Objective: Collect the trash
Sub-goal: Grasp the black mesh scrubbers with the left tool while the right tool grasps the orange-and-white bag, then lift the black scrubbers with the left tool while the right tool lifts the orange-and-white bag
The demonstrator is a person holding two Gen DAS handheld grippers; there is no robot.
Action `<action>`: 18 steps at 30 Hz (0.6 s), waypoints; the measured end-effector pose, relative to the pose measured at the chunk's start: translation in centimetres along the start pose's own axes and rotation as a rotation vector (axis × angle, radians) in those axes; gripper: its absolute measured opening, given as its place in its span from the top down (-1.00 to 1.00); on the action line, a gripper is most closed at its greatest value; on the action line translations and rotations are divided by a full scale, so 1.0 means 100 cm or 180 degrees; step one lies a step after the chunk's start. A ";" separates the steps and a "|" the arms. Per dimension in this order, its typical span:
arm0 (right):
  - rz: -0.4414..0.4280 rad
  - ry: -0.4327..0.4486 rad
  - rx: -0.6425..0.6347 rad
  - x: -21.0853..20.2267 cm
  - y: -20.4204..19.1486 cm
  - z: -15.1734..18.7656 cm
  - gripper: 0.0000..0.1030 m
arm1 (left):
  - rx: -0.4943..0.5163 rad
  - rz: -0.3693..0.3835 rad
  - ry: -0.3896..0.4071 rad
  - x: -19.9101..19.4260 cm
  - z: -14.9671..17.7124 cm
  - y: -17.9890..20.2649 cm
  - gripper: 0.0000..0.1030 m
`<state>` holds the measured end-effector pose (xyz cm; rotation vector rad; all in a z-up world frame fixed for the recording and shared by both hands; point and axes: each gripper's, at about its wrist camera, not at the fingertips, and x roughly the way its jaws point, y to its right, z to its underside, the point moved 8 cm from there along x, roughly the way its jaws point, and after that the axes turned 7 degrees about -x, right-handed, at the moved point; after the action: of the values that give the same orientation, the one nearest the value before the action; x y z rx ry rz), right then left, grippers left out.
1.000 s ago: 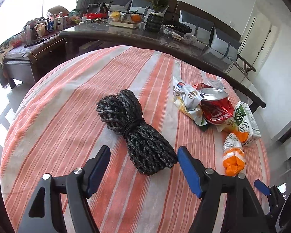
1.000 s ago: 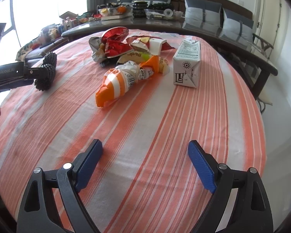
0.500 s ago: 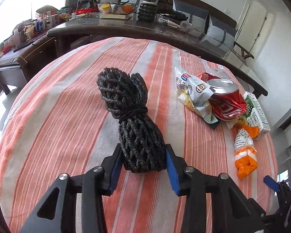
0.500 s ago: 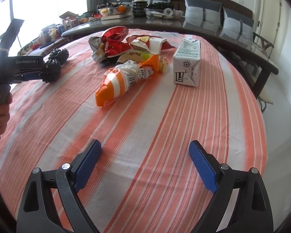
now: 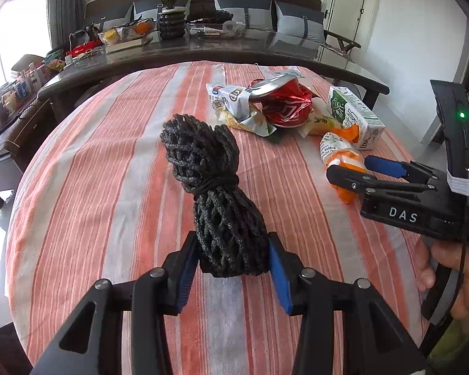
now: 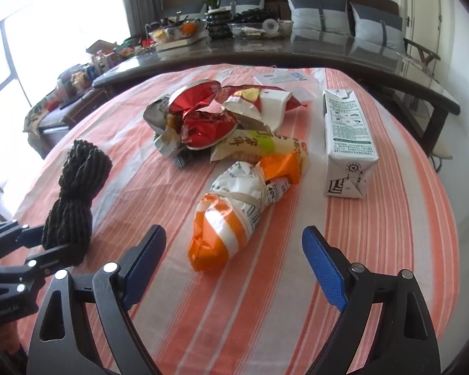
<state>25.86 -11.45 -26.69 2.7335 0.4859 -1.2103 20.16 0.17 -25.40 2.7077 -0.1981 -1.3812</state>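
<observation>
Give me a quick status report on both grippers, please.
Left hand-held gripper shut on net bundle. Right hand-held gripper open, nearing orange wrapper. Nothing blocking.

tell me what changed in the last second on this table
The left gripper closed in on the black net bundle and now clamps its near end. The right gripper advanced, still open, toward the orange-and-white wrapper. The milk carton and red snack bags stayed put.
</observation>
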 end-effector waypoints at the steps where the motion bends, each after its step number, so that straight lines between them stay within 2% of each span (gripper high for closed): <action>1: 0.0037 -0.0021 -0.0016 0.004 0.002 -0.001 -0.52 | 0.0005 -0.0023 0.0005 0.000 0.000 -0.001 0.12; 2: 0.0053 -0.0054 -0.0044 0.007 0.002 -0.001 -0.38 | 0.0012 -0.0048 0.0010 0.000 0.000 -0.002 0.12; 3: 0.0013 -0.0100 -0.0075 0.010 0.001 0.000 -0.01 | 0.0026 -0.0074 0.0017 0.000 0.000 -0.002 0.10; 4: -0.0061 -0.0098 -0.0081 0.010 -0.001 0.001 0.16 | 0.0042 -0.0098 0.0027 0.000 0.000 -0.002 0.09; 8: -0.0001 -0.0105 -0.0254 -0.002 -0.006 0.009 0.17 | 0.0057 -0.0141 0.0042 0.000 -0.001 -0.003 0.08; 13: -0.0071 -0.0125 -0.0234 -0.018 -0.003 0.028 0.17 | 0.0050 -0.0186 0.0068 -0.001 -0.001 -0.006 0.05; 18: -0.0022 -0.0084 -0.0265 -0.036 0.004 0.037 0.17 | 0.0075 -0.0213 0.0062 -0.001 0.000 -0.005 0.05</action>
<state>21.13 -13.52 -26.52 2.6452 0.5307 -1.1981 20.14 0.64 -25.42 2.7701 -0.1242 -1.3776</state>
